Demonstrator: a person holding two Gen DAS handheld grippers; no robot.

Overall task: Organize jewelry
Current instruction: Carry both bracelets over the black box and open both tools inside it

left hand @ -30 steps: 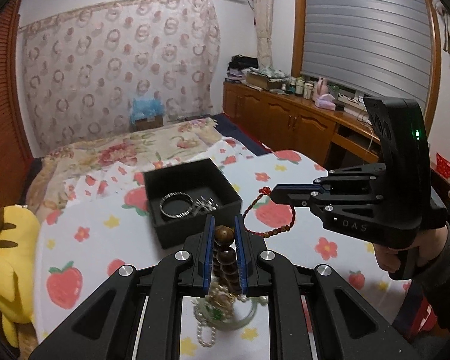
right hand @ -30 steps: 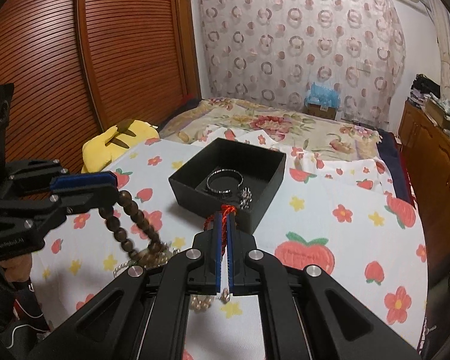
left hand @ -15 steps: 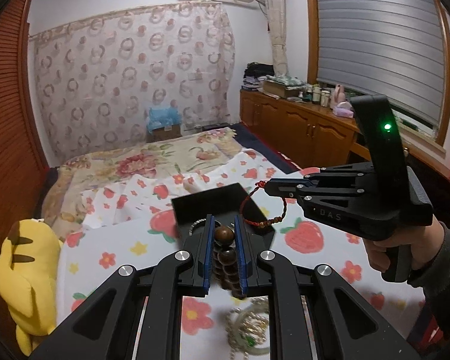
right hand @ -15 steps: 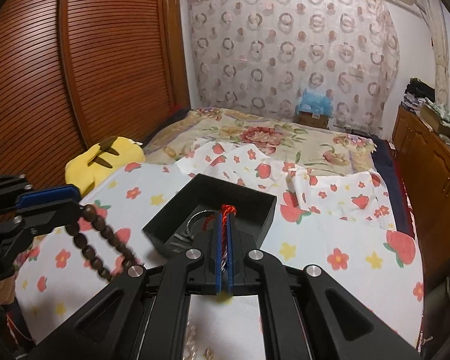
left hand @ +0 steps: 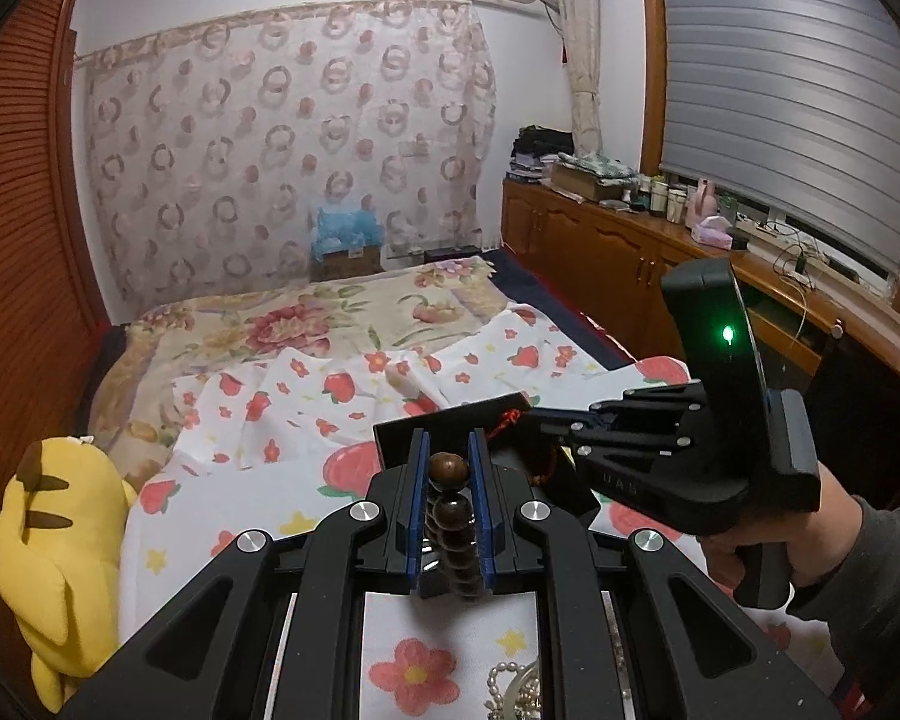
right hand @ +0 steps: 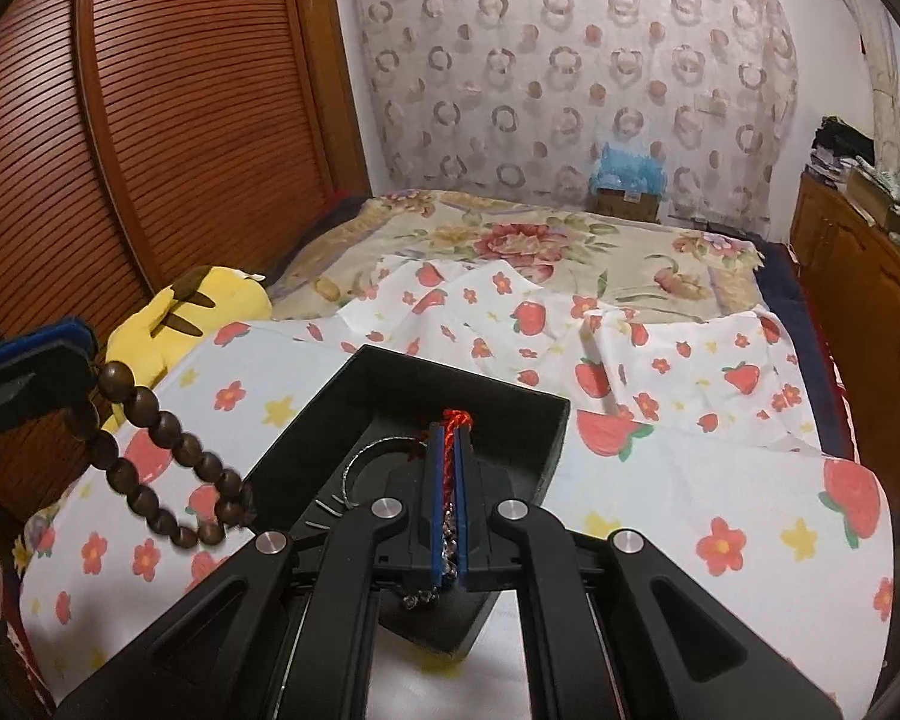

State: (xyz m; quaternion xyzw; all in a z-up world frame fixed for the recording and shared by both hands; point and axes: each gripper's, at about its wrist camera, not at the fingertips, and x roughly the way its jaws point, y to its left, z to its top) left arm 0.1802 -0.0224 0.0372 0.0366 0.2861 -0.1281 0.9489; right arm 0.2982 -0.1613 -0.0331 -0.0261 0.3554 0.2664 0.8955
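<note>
Right tool [right hand: 448, 483] pinches the red braided cord bracelet [right hand: 455, 420] above the black square box [right hand: 426, 420], silver bangle [right hand: 360, 462] inside at 10 o'clock. Left tool [left hand: 448, 501] clamps the brown wooden bead bracelet [left hand: 448, 510]; its loop hangs beside the box wall. Risk: beads snagging the rim, cord catching on release.

There were 2 grippers, 1 black box [right hand: 546, 420], 1 wooden bead bracelet [right hand: 168, 456], 1 red cord bracelet [right hand: 457, 418], 1 silver bangle [right hand: 360, 462], and 1 yellow plush [left hand: 48, 552].

Dim indoor light, heavy fisheye warp
</note>
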